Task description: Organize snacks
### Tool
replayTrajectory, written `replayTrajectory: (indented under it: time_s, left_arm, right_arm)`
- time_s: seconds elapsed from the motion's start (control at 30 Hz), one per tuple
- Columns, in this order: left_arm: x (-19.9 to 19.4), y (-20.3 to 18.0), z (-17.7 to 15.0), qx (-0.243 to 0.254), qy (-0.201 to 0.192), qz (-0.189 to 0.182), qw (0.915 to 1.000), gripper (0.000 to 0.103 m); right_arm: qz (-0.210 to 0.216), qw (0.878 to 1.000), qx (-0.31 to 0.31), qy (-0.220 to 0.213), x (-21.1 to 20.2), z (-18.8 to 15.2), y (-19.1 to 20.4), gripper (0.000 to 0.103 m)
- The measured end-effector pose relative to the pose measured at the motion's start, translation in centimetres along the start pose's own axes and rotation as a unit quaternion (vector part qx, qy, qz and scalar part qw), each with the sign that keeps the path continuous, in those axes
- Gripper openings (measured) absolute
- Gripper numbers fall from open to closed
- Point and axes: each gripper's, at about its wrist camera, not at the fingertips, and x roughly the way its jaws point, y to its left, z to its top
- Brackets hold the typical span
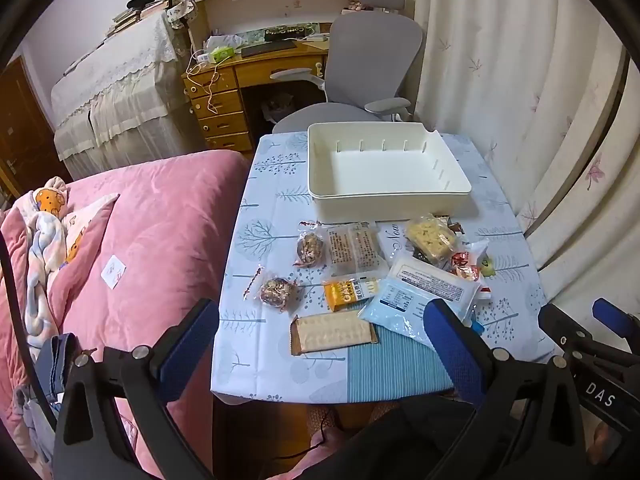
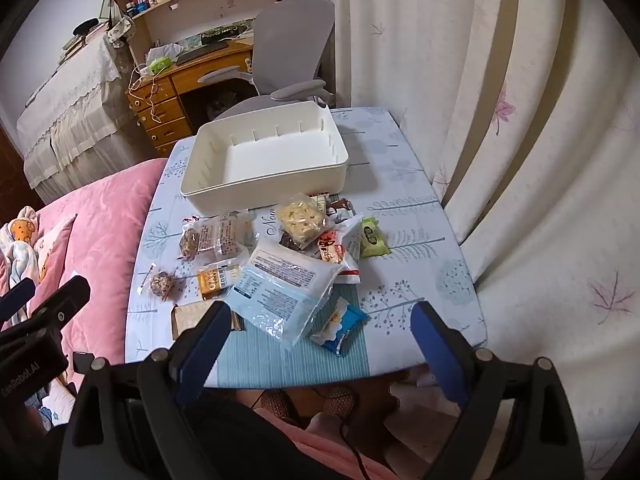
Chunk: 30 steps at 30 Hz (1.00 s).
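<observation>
An empty white bin (image 1: 390,196) (image 2: 192,190) stands at the far end of a small table covered in a tree-print cloth (image 1: 276,208) (image 2: 400,208). Several wrapped snacks lie in front of it: a large white-and-blue packet (image 1: 420,292) (image 2: 280,284), an orange oat bar (image 1: 348,294) (image 2: 214,278), a brown cracker pack (image 1: 334,332), two nut clusters (image 1: 278,290) (image 2: 162,282), a yellow puffed cake (image 1: 430,236) (image 2: 300,218), a green sweet (image 2: 372,238) and a small blue pack (image 2: 340,326). My left gripper (image 1: 318,344) and right gripper (image 2: 322,338) hover open above the table's near edge, holding nothing.
A pink quilted bed (image 1: 152,232) (image 2: 100,216) adjoins the table's left side. A grey office chair (image 1: 372,64) (image 2: 288,40) and a wooden desk (image 1: 224,96) stand behind the table. Flowered curtains (image 1: 520,80) (image 2: 500,120) hang along the right.
</observation>
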Motion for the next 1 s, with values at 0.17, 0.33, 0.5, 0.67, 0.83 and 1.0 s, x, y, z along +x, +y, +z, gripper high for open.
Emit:
replayTrajectory:
  time_s: [0.17, 0.33, 0.5, 0.67, 0.83, 1.0]
  left_arm:
    - [-0.1, -0.1, -0.1, 0.001, 0.001, -0.007, 1.0, 0.102]
    - [-0.6, -0.6, 0.2, 0.0, -0.002, -0.013, 0.9999, 0.101]
    - [-0.5, -0.7, 0.2, -0.009, 0.004, -0.009, 0.9999, 0.101]
    - [-0.3, -1.1, -0.1, -0.012, 0.011, -0.012, 0.9998, 0.101]
    - [-0.3, -1.2, -0.2, -0.019, 0.017, -0.012, 0.9996, 0.101]
    - [-0.5, -1.7, 0.0, -0.019, 0.013, -0.012, 0.9997, 0.101]
  right_arm:
    - [0.001, 1.0, 0.0, -0.001, 0.2, 0.2, -0.3, 0.092]
    - [-0.001, 1.0, -0.003, -0.005, 0.3, 0.3, -0.3, 0.092]
    - [-0.003, 1.0, -0.01, -0.011, -0.3, 0.7, -0.4, 0.092]
    - [-0.001, 1.0, -0.016, -0.012, -0.2, 0.7, -0.7, 0.092]
    - [-0.001, 1.0, -0.023, -0.012, -0.1, 0.8, -1.0, 0.092]
    - [0.004, 0.999, -0.028, -0.015, -0.1, 0.9, -1.6, 0.092]
